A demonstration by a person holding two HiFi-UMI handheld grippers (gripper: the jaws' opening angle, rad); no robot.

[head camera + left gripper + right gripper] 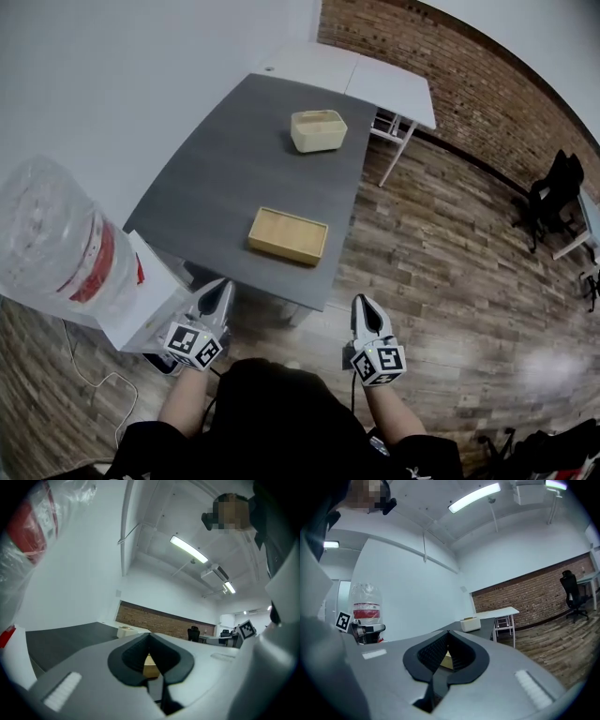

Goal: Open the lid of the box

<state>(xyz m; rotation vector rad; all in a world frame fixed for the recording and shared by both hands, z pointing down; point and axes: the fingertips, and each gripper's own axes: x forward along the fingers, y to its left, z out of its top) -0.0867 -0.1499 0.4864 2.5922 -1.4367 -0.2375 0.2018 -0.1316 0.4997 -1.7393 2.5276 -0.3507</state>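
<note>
Water bottle (49,234) beside grey table (225,178), brick wall (487,84) beyond.

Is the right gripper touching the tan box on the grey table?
Apart. The head view shows the right gripper over the floor, short of the table edge, with bare tabletop between it and the tan box.

left tongs (225,285) held low at person's left, pointing level and forward, jaws closed tip to tip. right tongs (362,302) alongside at person's right, well apart from left, same level pose, jaws closed tip to tip. left forearm (184,401) and right forearm (392,417) reach forward from torso, roughly parallel.
</note>
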